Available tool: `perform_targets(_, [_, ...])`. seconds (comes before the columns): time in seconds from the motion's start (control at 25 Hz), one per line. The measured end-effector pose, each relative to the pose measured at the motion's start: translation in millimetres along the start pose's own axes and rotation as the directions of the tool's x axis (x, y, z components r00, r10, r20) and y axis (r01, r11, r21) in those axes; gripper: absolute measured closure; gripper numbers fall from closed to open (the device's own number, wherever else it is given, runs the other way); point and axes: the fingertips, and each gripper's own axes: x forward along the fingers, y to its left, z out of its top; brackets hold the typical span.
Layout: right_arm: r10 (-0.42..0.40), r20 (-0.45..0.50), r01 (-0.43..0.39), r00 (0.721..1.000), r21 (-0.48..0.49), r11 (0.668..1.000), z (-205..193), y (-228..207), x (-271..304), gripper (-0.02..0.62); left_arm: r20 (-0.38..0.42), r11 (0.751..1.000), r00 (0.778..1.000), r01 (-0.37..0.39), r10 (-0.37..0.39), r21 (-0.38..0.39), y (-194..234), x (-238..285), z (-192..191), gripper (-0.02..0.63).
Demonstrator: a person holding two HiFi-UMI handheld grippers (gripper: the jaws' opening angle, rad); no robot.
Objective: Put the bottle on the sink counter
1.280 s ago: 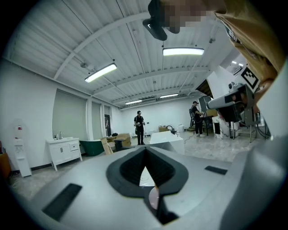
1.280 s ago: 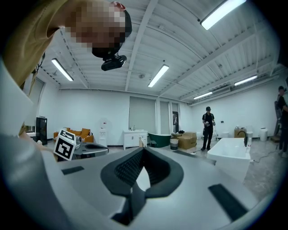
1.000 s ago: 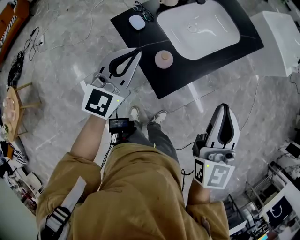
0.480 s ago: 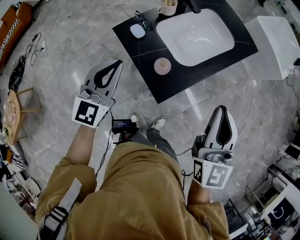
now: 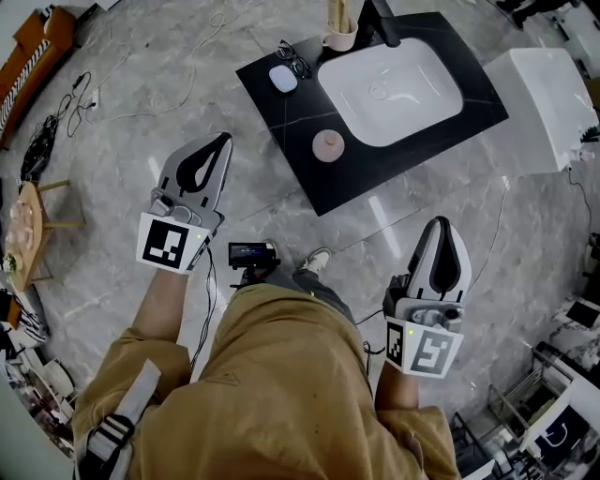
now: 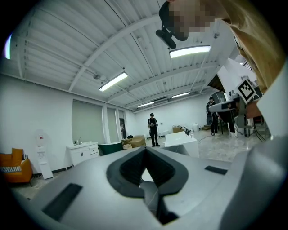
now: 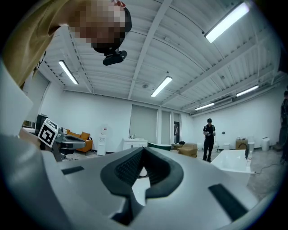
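In the head view a small pink bottle (image 5: 328, 145) stands on the black sink counter (image 5: 291, 117), left of the white basin (image 5: 392, 80). My left gripper (image 5: 221, 141) hangs over the grey floor, down and left of the counter's near corner, with its jaws shut and empty. Low at the right my right gripper (image 5: 444, 223) is also shut with nothing in it, well away from the counter. Both gripper views look out level across the room: the left gripper (image 6: 144, 150) and the right gripper (image 7: 143, 150) each show their pads together.
On the counter lie glasses (image 5: 293, 56), a white case (image 5: 281, 78), a cup (image 5: 339, 36) and a black faucet (image 5: 382, 23). A white unit (image 5: 548, 89) stands to the right. A wooden stool (image 5: 28, 216) and cables (image 5: 84, 89) are at the left. A person (image 6: 153, 129) stands far off.
My left gripper has drawn back from the counter, down and to the left. The counter has shifted slightly in view. The right gripper has hardly moved.
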Motion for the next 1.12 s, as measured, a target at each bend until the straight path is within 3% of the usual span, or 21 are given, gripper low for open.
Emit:
perform_targets(0.28, [0.010, 0.015, -0.010, 1.000, -0.012, 1.000, 7, 3, -9, 0.591, 0.042, 1.000, 0.999, -0.010, 0.009, 0.023, -2, -17, 31, 0.603])
perform_targets(0.48, [0.023, 0.027, -0.023, 0.999, -0.013, 1.000, 10, 6, -9, 0.591, 0.066, 0.999, 0.998, -0.021, 0.023, -0.026, -7, -15, 40, 0.603])
perform_targets(0.84, [0.015, 0.057, -0.013, 0.998, -0.031, 0.999, 27, -1, -14, 0.591, 0.144, 0.993, 0.987, 0.084, -0.072, -0.084, -40, -6, 86, 0.603])
perform_targets(1.12, [-0.013, 0.092, 0.016, 0.996, -0.028, 0.999, 42, -23, -19, 0.591, 0.200, 0.996, 0.978, 0.071, -0.058, -0.055, -37, -15, 121, 0.603])
